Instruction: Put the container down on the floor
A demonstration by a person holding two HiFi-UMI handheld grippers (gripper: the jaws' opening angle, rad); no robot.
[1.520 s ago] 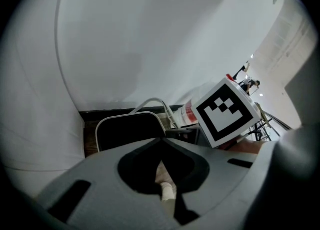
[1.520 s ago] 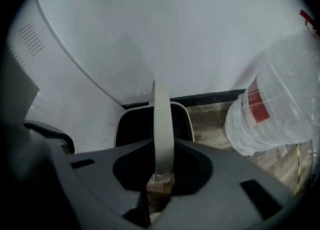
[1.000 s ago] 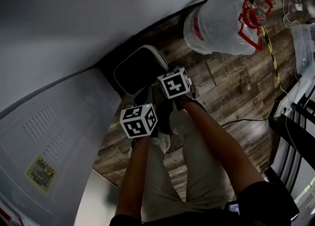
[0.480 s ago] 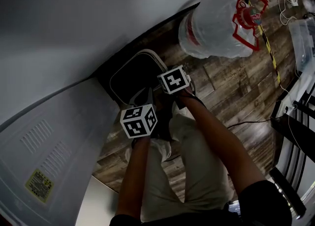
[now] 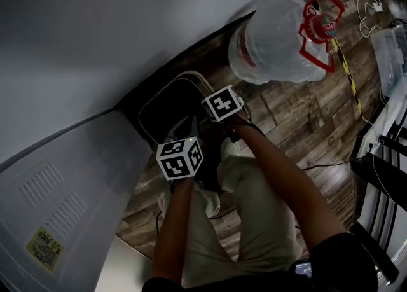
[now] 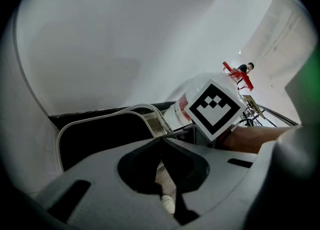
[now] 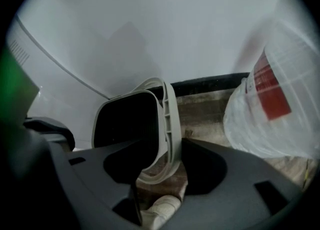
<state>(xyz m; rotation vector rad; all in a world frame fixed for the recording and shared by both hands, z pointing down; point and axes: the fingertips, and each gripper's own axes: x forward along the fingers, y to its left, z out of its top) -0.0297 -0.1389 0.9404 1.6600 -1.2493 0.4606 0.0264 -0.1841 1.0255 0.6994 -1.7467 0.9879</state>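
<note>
I am looking down into a dim room where a wood-plank floor (image 5: 305,119) is running from near me toward the far right. A plain pale wall (image 5: 95,23) is filling the far left, with a dark baseboard (image 5: 184,55) lining its foot. At near left a white appliance panel (image 5: 57,182) is showing vent slots and a yellow label (image 5: 43,248). Far right, a plastic-wrapped water jug (image 5: 273,36) is sitting by the wall. What I take to be a dark metal rack (image 5: 381,163) is standing at the right edge.
</note>
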